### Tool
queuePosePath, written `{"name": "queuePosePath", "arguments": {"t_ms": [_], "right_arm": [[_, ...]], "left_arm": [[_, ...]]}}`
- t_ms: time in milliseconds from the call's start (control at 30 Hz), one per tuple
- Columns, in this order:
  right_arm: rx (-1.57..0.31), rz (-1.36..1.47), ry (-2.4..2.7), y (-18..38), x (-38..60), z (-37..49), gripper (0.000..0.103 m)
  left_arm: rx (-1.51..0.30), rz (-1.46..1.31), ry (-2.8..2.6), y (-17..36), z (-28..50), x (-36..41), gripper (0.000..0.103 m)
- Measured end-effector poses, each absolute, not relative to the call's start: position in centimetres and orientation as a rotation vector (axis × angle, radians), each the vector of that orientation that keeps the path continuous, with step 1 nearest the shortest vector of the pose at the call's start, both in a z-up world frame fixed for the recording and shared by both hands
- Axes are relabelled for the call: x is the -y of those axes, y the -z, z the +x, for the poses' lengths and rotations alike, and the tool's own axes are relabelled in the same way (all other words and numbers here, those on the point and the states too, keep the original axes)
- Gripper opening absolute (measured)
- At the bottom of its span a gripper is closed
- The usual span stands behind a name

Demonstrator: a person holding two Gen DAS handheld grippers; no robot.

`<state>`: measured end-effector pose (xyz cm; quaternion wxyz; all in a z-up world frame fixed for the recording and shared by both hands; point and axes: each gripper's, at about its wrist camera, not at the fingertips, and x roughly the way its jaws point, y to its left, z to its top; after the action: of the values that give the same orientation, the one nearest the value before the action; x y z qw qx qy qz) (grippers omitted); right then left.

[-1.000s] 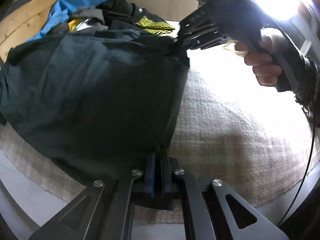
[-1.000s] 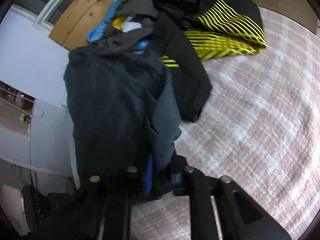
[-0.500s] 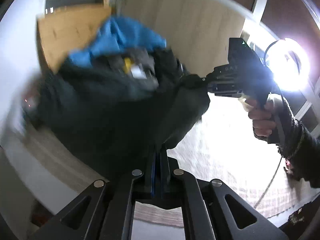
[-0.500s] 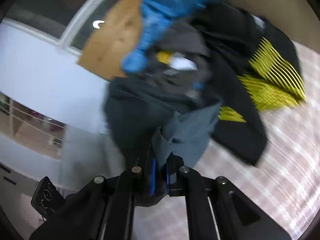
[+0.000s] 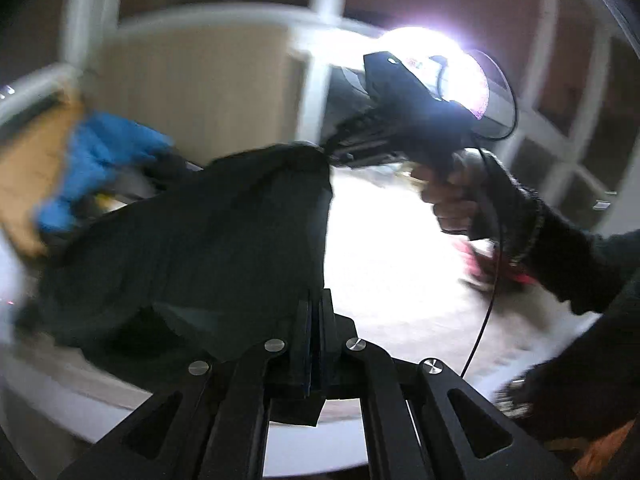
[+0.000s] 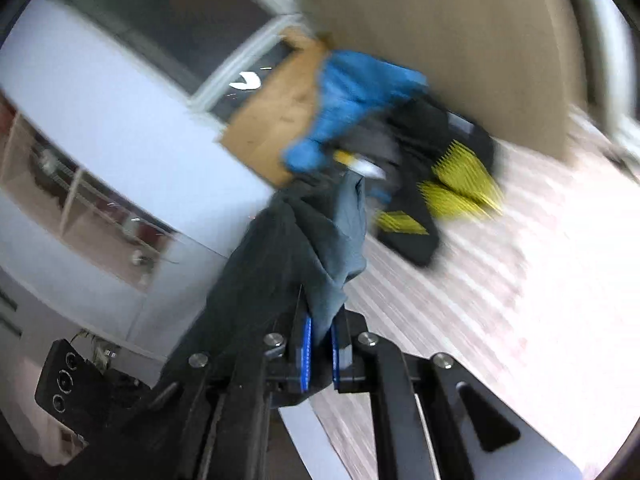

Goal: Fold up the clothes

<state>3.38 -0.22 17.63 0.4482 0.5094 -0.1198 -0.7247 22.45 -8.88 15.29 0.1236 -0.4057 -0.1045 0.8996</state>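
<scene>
A dark grey-green garment (image 5: 224, 240) hangs in the air, stretched between both grippers. My left gripper (image 5: 316, 344) is shut on its near edge. In the left wrist view the right gripper (image 5: 332, 152), held by a hand (image 5: 452, 208), pinches the garment's far corner. In the right wrist view my right gripper (image 6: 320, 348) is shut on a bunched fold of the same garment (image 6: 288, 256), which trails down to the left. Both views are motion-blurred.
A pile of clothes lies at the back of the checked cloth surface (image 6: 500, 280): a blue garment (image 6: 360, 96), a black one with yellow stripes (image 6: 456, 184). A wooden board (image 6: 276, 120) stands behind it. A bright lamp (image 5: 436, 60) glares; a cable (image 5: 484, 320) hangs from the right gripper.
Both grippers have risen and tilted upward, lifting the dark garment off the surface. The clothes pile has dropped lower and farther away in both views.
</scene>
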Motion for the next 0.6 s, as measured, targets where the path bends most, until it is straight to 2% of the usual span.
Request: {"name": "queuePosePath", "arguments": {"t_ms": [100, 233, 600], "right_arm": [[0.302, 1.389, 1.881, -14.0, -6.1, 5.0, 0.007], [0.32, 1.431, 1.9, -13.2, -6.6, 5.0, 0.007], [0.363, 1.534, 1.944, -11.5, -7.3, 4.8, 0.007]], "left_arm": [[0.339, -1.21, -2.463, -12.7, 21.8, 4.4, 0.001], [0.379, -1.232, -2.267, -9.6, 21.1, -0.9, 0.001], [0.495, -1.128, -2.377, -11.7, 22.3, 8.8, 0.002]]}}
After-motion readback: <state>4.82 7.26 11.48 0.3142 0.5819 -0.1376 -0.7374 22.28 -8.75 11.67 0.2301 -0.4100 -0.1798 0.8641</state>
